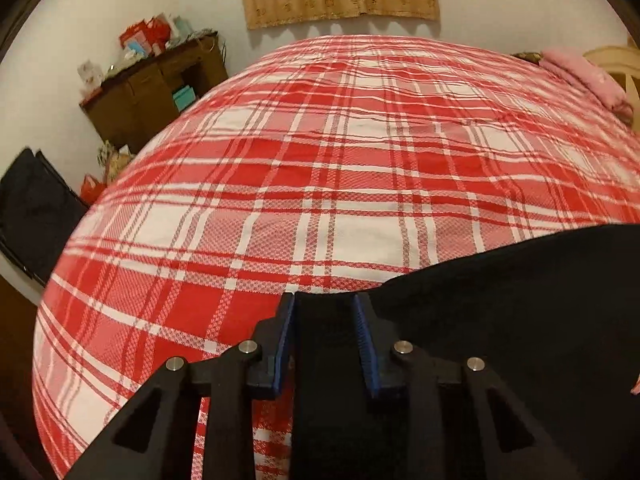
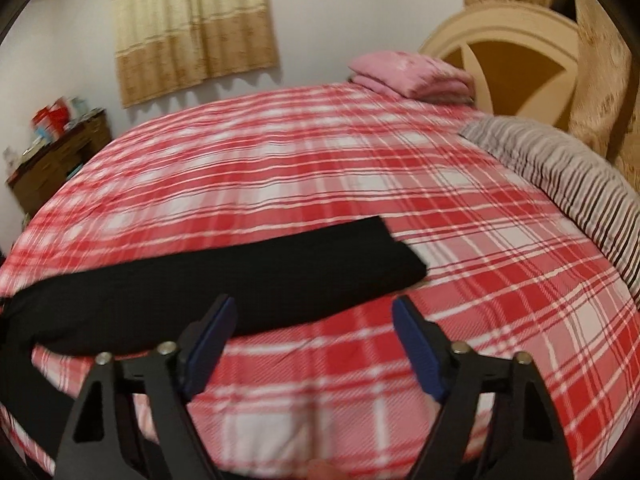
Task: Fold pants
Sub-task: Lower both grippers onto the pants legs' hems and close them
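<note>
Red-and-white plaid bedding (image 1: 320, 168) covers the bed where we work, and the black pants (image 2: 208, 276) lie flat near its front edge, their long axis running along that edge. Our left gripper (image 1: 325, 300) straddles the pants' end with cloth between its narrowed jaws, though we cannot tell whether the pads already pinch it. Our right gripper (image 2: 314, 314) hangs released over bare bedding with the pants just ahead to its left, so the left is nearer; we see no readable writing.

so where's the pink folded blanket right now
In the right wrist view, the pink folded blanket sits at the bed's far end, against the headboard.
</note>
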A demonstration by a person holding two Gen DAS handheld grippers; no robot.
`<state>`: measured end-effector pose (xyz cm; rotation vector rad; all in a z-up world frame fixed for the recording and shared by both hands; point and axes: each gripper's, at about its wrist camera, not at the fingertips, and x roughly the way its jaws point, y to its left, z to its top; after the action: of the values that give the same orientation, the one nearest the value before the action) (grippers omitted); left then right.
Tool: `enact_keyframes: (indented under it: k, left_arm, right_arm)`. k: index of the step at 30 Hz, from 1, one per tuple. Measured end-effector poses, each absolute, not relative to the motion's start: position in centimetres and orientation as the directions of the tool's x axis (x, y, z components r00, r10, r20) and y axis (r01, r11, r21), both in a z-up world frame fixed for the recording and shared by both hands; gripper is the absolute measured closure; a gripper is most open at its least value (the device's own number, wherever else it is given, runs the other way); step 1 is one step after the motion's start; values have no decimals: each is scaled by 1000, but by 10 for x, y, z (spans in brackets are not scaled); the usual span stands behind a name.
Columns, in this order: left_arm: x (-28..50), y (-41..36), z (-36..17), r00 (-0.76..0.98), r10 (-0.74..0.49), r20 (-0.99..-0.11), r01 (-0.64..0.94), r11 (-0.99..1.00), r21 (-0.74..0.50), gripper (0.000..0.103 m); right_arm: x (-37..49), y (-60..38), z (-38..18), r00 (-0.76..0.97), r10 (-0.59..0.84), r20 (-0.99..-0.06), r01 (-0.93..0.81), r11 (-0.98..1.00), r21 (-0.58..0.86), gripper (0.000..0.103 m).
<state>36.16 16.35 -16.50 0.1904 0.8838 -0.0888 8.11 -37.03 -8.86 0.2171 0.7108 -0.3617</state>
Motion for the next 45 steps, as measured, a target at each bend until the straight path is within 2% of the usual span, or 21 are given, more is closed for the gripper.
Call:
enact_keyframes:
  k: [5,9,12,20,23,27,29,31,34,36,38,45]
  left_arm:
    - [362,161,-163,639,-6,-769,167,977,131,73]
    - [361,164,-159,657,-6,-754,161,978,133,86]
    - [359,162,-157,661,-2,-750,169,975,147,86]
    - [367,158,-165,648,37,-760,171,966,192,86]
    - [368,156,-167,651,46,-757,167,965,203,86]
    - [372,155,-169,646,59,-761,155,966,206,83]
    - [375,155,-169,642,71,-764,144,967,211,78]
    - [377,154,-169,637,78,-767,141,966,215,78]
    - [374,148,-166,656,73,-751,184,950,253,85]
    - [369,147,-161,682,50,-730,205,945,256,95]
    - [365,150,-154,696,43,-717,196,949,247,96]
    - [350,162,-135,724,-8,-690,202,959,201,96]
  right_arm:
    - [112,-428,-93,636,-287,-716,480,874,76,24]
    - [137,-464,-100,586,-322,-744,514,857,34,25]
    - [157,-484,-112,568,-292,-769,510,858,51,32]
    - [205,-493,-139,530,-193,-825,408,911,49,32]
    - [214,-492,-152,493,-199,-847,388,921,10,32]
    - [217,-496,-164,500,-154,-853,366,930,47,32]
    - [219,-496,-168,508,-123,-853,357,931,78,44]
    - [222,-494,-170,526,-94,-845,336,936,105,57]
    - [227,-487,-166,538,-80,-839,308,945,107,85]
    - [227,-477,-162,546,-95,-832,281,957,75,89]
    - [224,-466,-156,561,-118,-819,252,967,33,91]
    - [201,-451,-117,665,-130,-735,221,975,27,92]
